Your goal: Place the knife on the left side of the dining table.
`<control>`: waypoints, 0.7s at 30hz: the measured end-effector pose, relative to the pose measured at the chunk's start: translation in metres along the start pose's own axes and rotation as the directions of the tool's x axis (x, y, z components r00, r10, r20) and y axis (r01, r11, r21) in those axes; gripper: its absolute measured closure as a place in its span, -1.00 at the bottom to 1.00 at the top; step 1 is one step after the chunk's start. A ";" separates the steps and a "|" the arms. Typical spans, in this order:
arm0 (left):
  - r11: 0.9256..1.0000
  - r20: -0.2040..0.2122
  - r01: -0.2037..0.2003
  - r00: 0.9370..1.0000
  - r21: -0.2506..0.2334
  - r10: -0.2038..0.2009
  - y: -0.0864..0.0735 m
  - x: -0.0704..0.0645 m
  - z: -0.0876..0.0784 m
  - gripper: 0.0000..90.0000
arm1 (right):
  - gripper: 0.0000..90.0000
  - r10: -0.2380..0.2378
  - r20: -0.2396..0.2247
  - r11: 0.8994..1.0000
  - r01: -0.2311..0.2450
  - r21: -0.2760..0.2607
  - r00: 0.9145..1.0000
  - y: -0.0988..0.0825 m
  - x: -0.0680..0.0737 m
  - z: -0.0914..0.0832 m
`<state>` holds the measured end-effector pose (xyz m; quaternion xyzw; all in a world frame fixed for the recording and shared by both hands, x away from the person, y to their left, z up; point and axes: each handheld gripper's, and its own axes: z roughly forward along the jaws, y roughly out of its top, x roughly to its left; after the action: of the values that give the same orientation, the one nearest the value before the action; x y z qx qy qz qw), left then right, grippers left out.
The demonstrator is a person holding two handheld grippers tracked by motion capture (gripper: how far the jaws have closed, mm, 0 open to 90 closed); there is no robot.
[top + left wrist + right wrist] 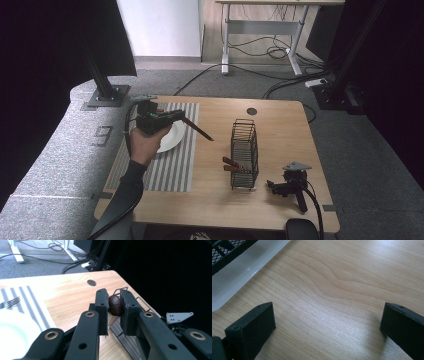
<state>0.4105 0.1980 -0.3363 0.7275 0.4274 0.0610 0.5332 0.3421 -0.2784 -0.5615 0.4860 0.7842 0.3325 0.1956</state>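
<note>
Wooden table (pixel 280 200), striped mat (pixel 175 170), white plate (pixel 172 137), wire rack (pixel 245 150). Left gripper (pixel 114 305) above the plate pinches a brown-handled utensil (pixel 200 132), pointing toward the rack. Right gripper (pixel 328 327) rests spread beside the rack.

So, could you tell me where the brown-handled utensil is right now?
The left gripper holds it at the left of the high view, above the plate and mat; the utensil points toward the wire basket.
</note>
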 end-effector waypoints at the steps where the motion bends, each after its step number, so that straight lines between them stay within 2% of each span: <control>1: 1.000 -0.003 0.008 1.000 -0.001 -0.008 -0.003 0.003 -0.003 0.72 | -1.00 0.000 0.000 1.000 0.000 0.000 1.000 0.000 0.000 0.000; 10: 0.997 -0.034 0.079 0.996 0.001 -0.079 -0.035 0.030 -0.026 0.72 | -1.00 0.000 0.000 1.000 0.000 -0.001 1.000 0.000 0.000 0.000; 11: 0.996 -0.043 0.093 0.995 0.002 -0.093 -0.043 0.036 -0.032 0.72 | -1.00 0.001 0.000 1.000 -0.001 0.000 1.000 0.000 0.000 0.000; 12: 0.996 -0.043 0.093 0.995 0.002 -0.093 -0.043 0.036 -0.032 0.72 | -1.00 0.001 0.000 1.000 -0.001 0.000 1.000 0.000 0.000 0.000; 21: 0.987 -0.080 0.162 0.984 0.001 -0.162 -0.075 0.059 -0.049 0.72 | -1.00 -0.001 0.000 1.000 0.001 -0.001 1.000 0.000 0.000 0.000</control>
<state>0.3790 0.2791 -0.3987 0.6894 0.5062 0.0448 0.5161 0.3421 -0.2784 -0.5617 0.4855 0.7843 0.3327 0.1961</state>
